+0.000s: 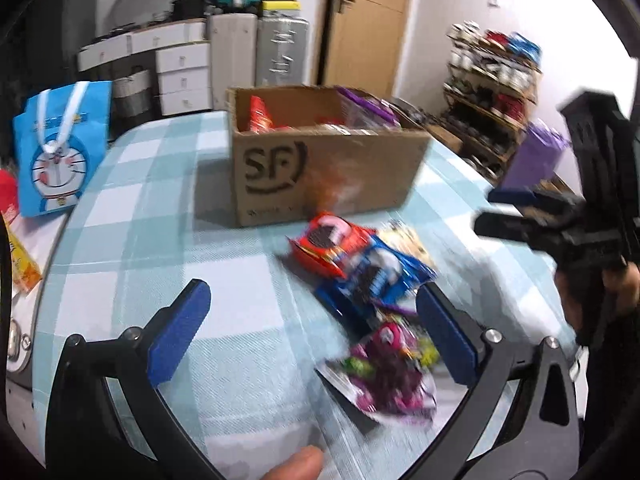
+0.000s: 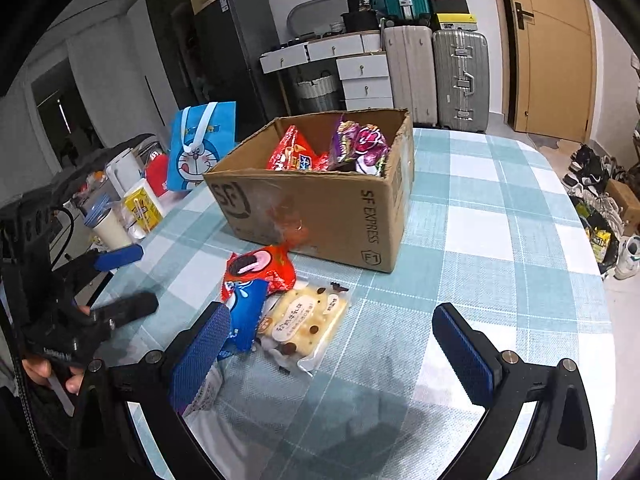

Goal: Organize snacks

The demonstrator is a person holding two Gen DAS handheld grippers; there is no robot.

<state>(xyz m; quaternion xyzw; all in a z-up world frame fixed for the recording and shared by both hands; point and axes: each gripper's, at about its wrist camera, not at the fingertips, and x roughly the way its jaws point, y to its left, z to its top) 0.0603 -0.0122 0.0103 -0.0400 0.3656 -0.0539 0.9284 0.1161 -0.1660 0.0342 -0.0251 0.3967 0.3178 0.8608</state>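
A cardboard SF box (image 1: 320,168) (image 2: 320,208) stands on the checked table and holds red and purple snack bags (image 2: 328,152). In front of it lie a red Oreo pack (image 1: 328,244) (image 2: 260,266), a blue Oreo pack (image 1: 372,280) (image 2: 244,308), a pale cracker pack (image 2: 304,320) and a purple pack (image 1: 384,376). My left gripper (image 1: 308,320) is open just above the table, the purple pack by its right finger. My right gripper (image 2: 332,336) is open over the cracker pack; it also shows at the right of the left wrist view (image 1: 516,212).
A blue Doraemon bag (image 1: 60,152) (image 2: 200,148) stands at the table's left edge beside cups and small packs (image 2: 132,204). Suitcases, drawers and a door are behind. A shoe rack (image 1: 492,80) stands at the right. The table (image 2: 500,240) stretches to the right of the box.
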